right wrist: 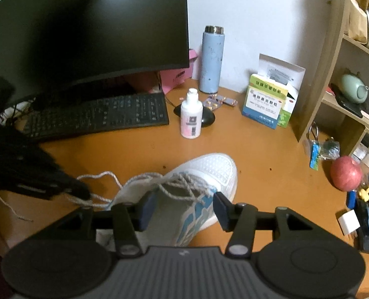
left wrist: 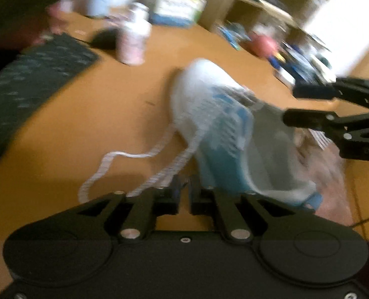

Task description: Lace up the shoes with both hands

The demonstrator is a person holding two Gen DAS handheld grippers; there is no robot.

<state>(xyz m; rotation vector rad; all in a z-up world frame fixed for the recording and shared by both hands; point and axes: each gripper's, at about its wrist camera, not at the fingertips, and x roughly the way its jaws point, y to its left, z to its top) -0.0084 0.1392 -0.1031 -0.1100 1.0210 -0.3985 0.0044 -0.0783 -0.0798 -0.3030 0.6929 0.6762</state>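
White-and-blue shoe (right wrist: 184, 194), just one, sits on my orange desk (right wrist: 259, 159), toe toward the wall. Two loose lace ends (left wrist: 124, 162) trail off its left side. Right gripper (right wrist: 182, 208) hangs over the tongue, fingers spread, nothing between them. Left gripper (left wrist: 183, 191) shows a narrow gap with nothing pinched; one lace end runs just beside its left finger, contact unclear from blur. One keyboard (right wrist: 97, 115), one monitor (right wrist: 84, 25), two bottles, one apple (right wrist: 345, 173). Shoe heel cut off by my right gripper body.
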